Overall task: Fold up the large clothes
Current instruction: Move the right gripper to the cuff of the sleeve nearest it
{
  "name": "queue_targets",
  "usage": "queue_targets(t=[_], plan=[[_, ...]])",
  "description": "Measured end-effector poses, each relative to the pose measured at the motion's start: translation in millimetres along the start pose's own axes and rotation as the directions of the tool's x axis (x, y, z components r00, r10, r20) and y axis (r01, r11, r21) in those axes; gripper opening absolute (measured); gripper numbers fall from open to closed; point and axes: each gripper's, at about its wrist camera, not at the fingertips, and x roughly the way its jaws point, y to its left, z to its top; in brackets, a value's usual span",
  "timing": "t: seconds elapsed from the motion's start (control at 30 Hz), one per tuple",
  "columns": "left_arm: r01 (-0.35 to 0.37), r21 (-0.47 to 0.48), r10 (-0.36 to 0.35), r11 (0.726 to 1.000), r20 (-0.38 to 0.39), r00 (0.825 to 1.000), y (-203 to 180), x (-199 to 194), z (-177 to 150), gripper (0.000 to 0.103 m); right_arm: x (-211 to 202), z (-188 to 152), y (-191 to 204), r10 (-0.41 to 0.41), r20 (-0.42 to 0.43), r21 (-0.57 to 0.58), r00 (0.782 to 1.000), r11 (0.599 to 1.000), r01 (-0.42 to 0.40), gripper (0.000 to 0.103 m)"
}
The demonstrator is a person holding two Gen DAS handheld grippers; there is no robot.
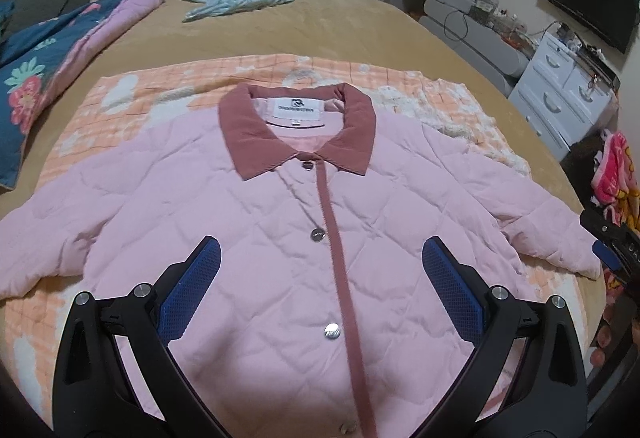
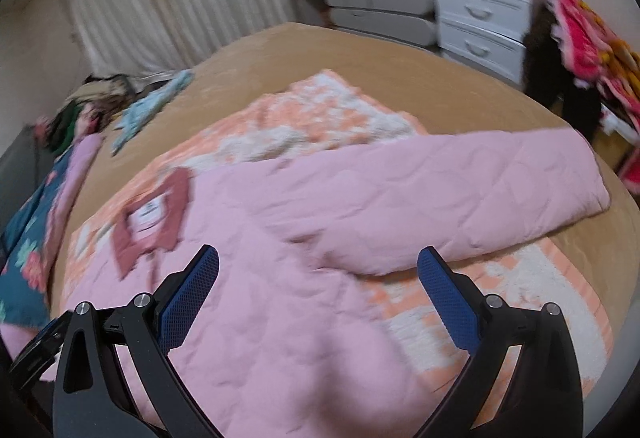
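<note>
Pink quilted jacket (image 1: pixel 248 238), dusty-rose collar (image 1: pixel 256 133), orange-white checked blanket (image 1: pixel 132 97).

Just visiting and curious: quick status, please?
Left gripper and right gripper open, holding nothing. Pink quilted jacket flat, buttoned, unfolded, on orange checked blanket. Nothing in the way.

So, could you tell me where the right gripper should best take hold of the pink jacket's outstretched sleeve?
Probably at the cuff end of the sleeve, coming in from the outer side. The sleeve lies flat and stretched away from the jacket body on the orange blanket, so its free edge is exposed. The right gripper is open.
</note>
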Motion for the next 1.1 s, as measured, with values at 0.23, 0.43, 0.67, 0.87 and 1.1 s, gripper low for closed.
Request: queue_targets(t=[0.23, 0.43, 0.67, 0.87, 1.1], plan=[[0.002, -0.001, -0.002, 1.000, -0.050, 0.999, -14, 36, 4, 0.095, 29, 6, -62, -0.092, -0.004, 0.141, 0.996, 0.986, 0.092, 0.099], [0.000, -0.006, 0.000, 1.000, -0.057, 0.998, -21, 55, 4, 0.095, 39, 11, -117, -0.169, 0.015, 0.279, 0.986, 0.947, 0.158, 0.099], [-0.028, -0.009, 0.027, 1.000, -0.059, 0.998, -27, 74, 3, 0.095, 49, 11, -182, -0.270, -0.006, 0.425, 0.963, 0.871, 0.247, 0.099], [-0.038, -0.012, 0.037, 0.999, -0.071, 0.997, -29, 88, 4, 0.095, 58, 7, -222, -0.299, -0.047, 0.534, 0.953, 0.799, 0.277, 0.099], [-0.055, -0.005, 0.054, 0.998, -0.070, 0.996, -30, 101, 10, 0.095, 77, 2, -264, -0.294, -0.074, 0.644, 0.953, 0.715, 0.271, 0.099]])
